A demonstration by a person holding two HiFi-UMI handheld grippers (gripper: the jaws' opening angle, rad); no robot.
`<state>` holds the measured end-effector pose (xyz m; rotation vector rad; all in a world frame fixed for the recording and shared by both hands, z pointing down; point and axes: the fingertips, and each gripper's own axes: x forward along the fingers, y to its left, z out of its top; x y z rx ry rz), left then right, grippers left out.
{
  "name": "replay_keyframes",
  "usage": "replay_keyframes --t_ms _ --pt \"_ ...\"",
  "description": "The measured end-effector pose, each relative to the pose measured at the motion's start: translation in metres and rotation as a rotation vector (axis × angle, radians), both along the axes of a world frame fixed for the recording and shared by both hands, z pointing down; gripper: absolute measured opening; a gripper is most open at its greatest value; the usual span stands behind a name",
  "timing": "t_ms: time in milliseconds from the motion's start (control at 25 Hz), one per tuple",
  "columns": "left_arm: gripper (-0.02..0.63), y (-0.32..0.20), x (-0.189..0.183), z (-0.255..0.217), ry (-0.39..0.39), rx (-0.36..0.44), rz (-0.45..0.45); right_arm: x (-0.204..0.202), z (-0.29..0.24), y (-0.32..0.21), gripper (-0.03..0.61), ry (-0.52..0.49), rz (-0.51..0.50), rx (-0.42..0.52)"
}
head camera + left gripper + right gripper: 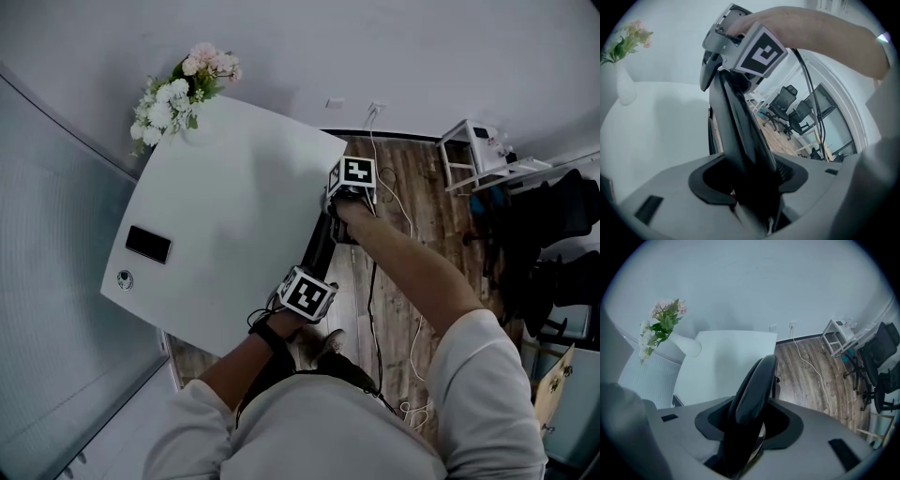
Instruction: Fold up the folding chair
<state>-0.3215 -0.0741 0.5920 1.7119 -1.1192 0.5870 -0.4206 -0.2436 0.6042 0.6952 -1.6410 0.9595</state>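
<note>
The black folding chair (323, 246) stands folded flat and on edge between the white table and the wood floor. My left gripper (307, 283) is on its near end. In the left gripper view the chair's dark panel (740, 140) fills the slot of the left gripper (752, 197), whose jaws are shut on it. My right gripper (343, 201) is at the far end, and it shows ahead as the right gripper (740, 51) in that view. In the right gripper view the chair's rounded rim (752, 385) lies between the right gripper's (745, 437) jaws, with a pale gap beside it.
The white table (225, 216) lies close on the chair's left, with a flower vase (183, 94), a dark phone (148, 244) and a small round object (124, 278) on it. A cable (386, 199) trails on the floor. A white rack (469, 150) and office chairs (562, 220) stand at the right.
</note>
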Motion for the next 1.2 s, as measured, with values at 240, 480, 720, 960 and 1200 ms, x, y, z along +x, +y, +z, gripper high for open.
replay_keyframes --t_ms 240,480,720,960,1200 --pt "0.245 -0.007 -0.027 -0.004 0.057 0.07 -0.026 -0.019 0.0 0.001 0.241 -0.091 0.004 -0.017" --pt "0.233 -0.007 -0.037 -0.002 0.036 0.073 -0.026 -0.024 -0.015 0.0 0.259 -0.223 -0.004 -0.026" --pt "0.299 -0.007 -0.049 -0.007 -0.205 0.117 0.018 -0.001 -0.056 -0.008 0.259 -0.342 -0.039 0.032" --pt "0.304 -0.034 -0.062 -0.062 -0.407 0.242 -0.041 0.073 -0.111 -0.029 0.253 -0.437 -0.034 0.134" --pt "0.304 -0.071 -0.018 -0.123 -0.447 0.394 -0.041 0.19 -0.177 -0.046 0.236 -0.493 -0.032 0.351"
